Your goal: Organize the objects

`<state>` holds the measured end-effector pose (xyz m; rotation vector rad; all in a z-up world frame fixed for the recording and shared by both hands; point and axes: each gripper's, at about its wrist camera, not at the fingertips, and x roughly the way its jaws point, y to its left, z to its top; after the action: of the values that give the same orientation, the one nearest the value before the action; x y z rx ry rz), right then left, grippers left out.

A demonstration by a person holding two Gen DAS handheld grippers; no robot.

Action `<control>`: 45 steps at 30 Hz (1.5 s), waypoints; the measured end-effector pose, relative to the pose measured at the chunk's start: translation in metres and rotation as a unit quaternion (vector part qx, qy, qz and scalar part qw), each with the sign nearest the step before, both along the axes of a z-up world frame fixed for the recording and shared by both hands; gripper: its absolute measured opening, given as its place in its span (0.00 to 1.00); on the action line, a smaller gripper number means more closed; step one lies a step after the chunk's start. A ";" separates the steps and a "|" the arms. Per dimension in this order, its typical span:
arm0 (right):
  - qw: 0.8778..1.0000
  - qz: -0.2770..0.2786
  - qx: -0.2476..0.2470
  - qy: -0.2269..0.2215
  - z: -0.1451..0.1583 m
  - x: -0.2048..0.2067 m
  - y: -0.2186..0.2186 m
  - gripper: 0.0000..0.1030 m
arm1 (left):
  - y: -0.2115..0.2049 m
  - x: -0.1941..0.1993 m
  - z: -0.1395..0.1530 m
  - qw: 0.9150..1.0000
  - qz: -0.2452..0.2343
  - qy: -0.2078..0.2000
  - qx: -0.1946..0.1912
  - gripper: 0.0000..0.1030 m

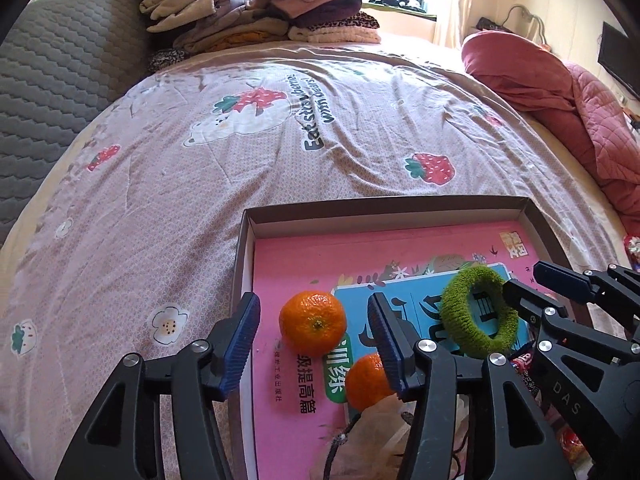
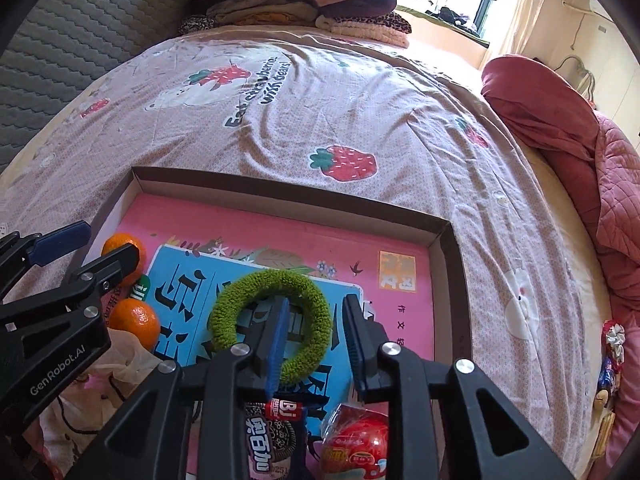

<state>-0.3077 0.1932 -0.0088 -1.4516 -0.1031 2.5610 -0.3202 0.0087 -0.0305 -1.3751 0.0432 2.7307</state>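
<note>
A shallow cardboard box [image 2: 448,236] is set on the bed [image 2: 360,112]; everything is placed relative to it. Its floor is covered by a pink book [image 1: 304,256].

The right claw [image 2: 316,340] is spread apart over the box middle. A green scrunchie [image 2: 272,316] is threaded by the claw's left finger [image 2: 276,344], while the other finger is seen outside the ring; the ring is tilted up off the book. Nothing is clamped, though the ring appears hooked on that one finger.

The left claw [image 1: 314,344] is held released over the box's left side, with one finger above the left wall and one inside. Between them, an upper orange [image 1: 313,323] is seen lying on the book, untouched. A lower orange [image 1: 366,382] is partly hidden behind the inner finger, nearer the box's near edge.

At the near edge of the box, a cookie packet [image 2: 270,440] and a red wrapped snack [image 2: 356,444] are seen under the right claw. A crumpled beige bag [image 2: 124,364] is seen at the near left corner. Beyond the far wall, folded clothes [image 1: 256,8] are piled at the head of the bed. To the right of the box, a red quilt [image 1: 560,92] is bunched.
</note>
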 end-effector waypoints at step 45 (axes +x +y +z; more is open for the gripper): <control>0.995 0.007 -0.017 0.093 0.107 0.073 -0.015 0.48 | 0.001 0.081 0.096 0.998 0.013 0.055 -0.028 0.76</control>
<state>-0.2346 0.1781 0.0982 -1.2182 -0.0431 2.7076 -0.2391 0.0101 0.0654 -1.2460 0.1101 2.8446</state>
